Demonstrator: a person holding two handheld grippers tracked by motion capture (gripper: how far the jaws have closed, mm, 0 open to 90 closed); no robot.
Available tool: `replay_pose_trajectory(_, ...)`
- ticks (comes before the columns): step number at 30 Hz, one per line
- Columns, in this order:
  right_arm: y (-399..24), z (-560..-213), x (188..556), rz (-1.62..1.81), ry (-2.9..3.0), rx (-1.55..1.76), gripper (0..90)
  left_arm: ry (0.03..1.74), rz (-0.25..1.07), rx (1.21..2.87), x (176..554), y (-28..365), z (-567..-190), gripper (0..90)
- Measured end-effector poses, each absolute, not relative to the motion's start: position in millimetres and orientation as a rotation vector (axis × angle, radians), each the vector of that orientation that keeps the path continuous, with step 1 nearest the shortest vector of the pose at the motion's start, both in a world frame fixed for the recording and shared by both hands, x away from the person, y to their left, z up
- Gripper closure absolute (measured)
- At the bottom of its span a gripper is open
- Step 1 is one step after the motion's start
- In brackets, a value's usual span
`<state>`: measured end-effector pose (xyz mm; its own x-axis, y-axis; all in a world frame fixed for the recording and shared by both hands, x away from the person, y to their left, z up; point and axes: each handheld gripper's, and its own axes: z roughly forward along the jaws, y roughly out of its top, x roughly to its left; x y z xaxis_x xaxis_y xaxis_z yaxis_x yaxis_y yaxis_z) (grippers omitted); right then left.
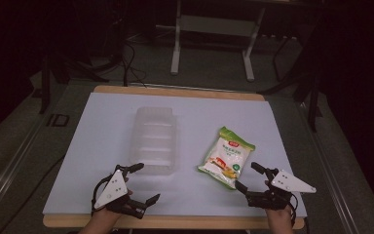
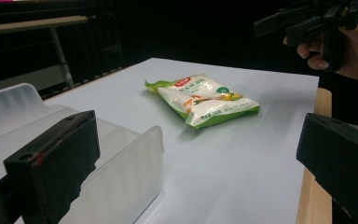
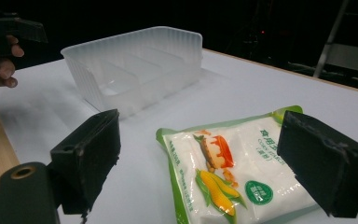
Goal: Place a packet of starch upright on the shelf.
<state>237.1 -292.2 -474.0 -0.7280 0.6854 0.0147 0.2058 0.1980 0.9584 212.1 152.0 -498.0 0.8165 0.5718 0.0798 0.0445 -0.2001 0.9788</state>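
A clear plastic tray [image 1: 153, 141] with dividers lies mid-table on the white mat. To its right rests a green and white food packet [image 1: 226, 157] printed with corn. My left gripper [image 1: 145, 183] stands open near the front edge, just before the tray's near end. My right gripper [image 1: 246, 176] is open too, close to the packet's near corner. In the left gripper view the left gripper [image 2: 196, 163] has the tray [image 2: 121, 158] by its left jaw and the packet [image 2: 203, 99] farther off. In the right gripper view the right gripper [image 3: 207, 140] spreads its jaws above the packet [image 3: 228, 168], tray [image 3: 135, 70] beyond.
The white mat [image 1: 102, 126] covers a wooden table [image 1: 175, 91] whose edge shows at front and back. Beyond it stand metal table legs [image 1: 176, 44] and cables on a dark floor. The other hand [image 2: 345, 46] and its gripper hover at the left gripper view's upper right.
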Motion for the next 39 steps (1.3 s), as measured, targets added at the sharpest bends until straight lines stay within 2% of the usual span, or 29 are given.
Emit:
replay_pose_trajectory(18, -287.9, -471.4, 235.3, 1.514, 2.076, 0.805, 13.1, 0.480, 0.520, 1.724, 211.3, 152.0, -497.8, 0.0)
replay_pose_trajectory(39, -249.0, -427.3, 226.7, 1.541, 2.170, 0.582, 12.6, 0.490, 0.517, 1.713, 212.9, 152.8, -498.0, 0.0)
